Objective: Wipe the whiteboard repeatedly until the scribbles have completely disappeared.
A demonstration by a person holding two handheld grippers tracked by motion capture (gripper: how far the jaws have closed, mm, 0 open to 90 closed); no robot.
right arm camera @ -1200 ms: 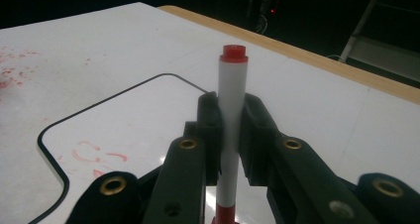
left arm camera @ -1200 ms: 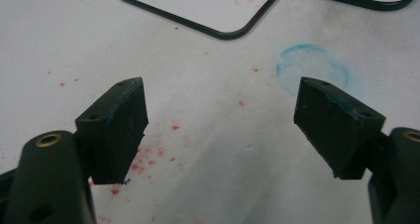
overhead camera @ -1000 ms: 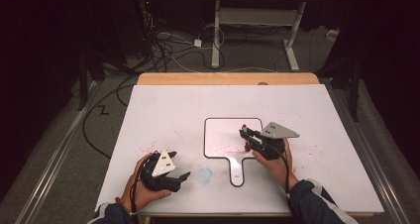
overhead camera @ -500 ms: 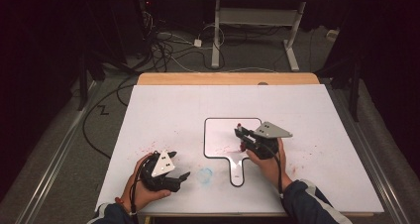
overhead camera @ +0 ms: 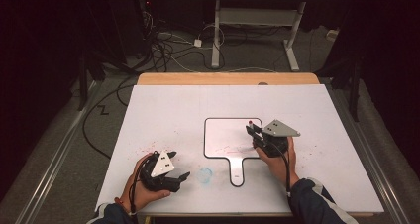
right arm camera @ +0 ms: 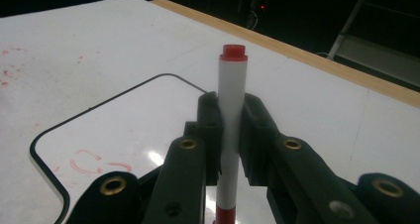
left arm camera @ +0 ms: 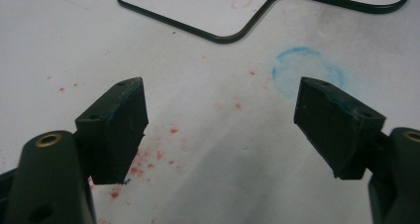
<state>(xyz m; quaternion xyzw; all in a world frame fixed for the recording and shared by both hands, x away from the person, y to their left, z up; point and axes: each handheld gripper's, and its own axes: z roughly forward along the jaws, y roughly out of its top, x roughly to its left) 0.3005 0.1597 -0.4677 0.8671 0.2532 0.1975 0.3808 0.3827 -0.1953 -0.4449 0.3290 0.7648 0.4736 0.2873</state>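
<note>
A small paddle-shaped whiteboard [overhead camera: 225, 137] with a black rim lies flat at the table's middle, faint red strokes [right arm camera: 94, 162] on its surface. My right gripper [overhead camera: 253, 133] hovers over the board's right edge, shut on a white marker [right arm camera: 233, 80] with a red end that stands upright between the jaws. The marker's red tip [overhead camera: 250, 122] pokes up above the gripper in the high view. My left gripper [overhead camera: 179, 165] rests at the front left of the table, held in a hand. Its jaws stand wide open over the bare cover [left arm camera: 220, 100] with nothing between them.
The white table cover [overhead camera: 168, 110] carries red specks [left arm camera: 148, 157] and a blue ring smudge [overhead camera: 205, 174] left of the board's handle [overhead camera: 237, 173]. A wooden table edge [overhead camera: 228, 79] runs along the back. Cables and a desk frame [overhead camera: 257, 21] lie on the floor beyond.
My right gripper with the marker shifted slightly left over the board, then back right. The left gripper has stayed where it was, open.
</note>
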